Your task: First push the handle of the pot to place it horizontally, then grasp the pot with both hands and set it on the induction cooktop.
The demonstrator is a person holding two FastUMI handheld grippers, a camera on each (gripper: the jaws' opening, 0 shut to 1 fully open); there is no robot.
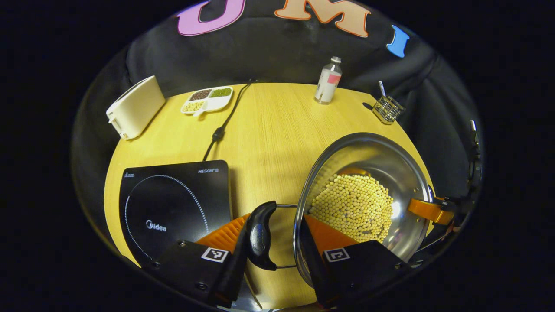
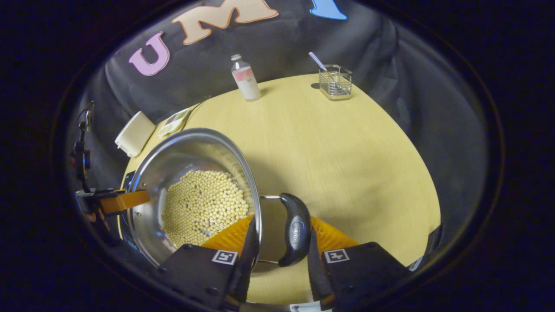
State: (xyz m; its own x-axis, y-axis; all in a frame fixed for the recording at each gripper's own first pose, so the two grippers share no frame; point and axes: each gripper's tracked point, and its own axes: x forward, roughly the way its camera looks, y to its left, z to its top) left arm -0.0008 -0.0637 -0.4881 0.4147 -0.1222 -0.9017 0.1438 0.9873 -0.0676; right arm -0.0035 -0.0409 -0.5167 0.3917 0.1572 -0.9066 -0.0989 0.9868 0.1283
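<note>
The pot, a steel one holding pale round beans, sits between the two grippers above the wooden worktop, to the right of the black cooktop in the left gripper view. It looks lifted and tilted, though the fisheye makes that hard to judge. The left gripper straddles the pot's left side: one finger lies outside the black handle, the other inside the rim, so it seems closed on handle and rim together. In the right gripper view, the right gripper does the same on the opposite handle, one finger inside the rim, the other beyond the handle. At the back stand a bottle, a wire basket, a divided dish and a cream toaster.
</note>
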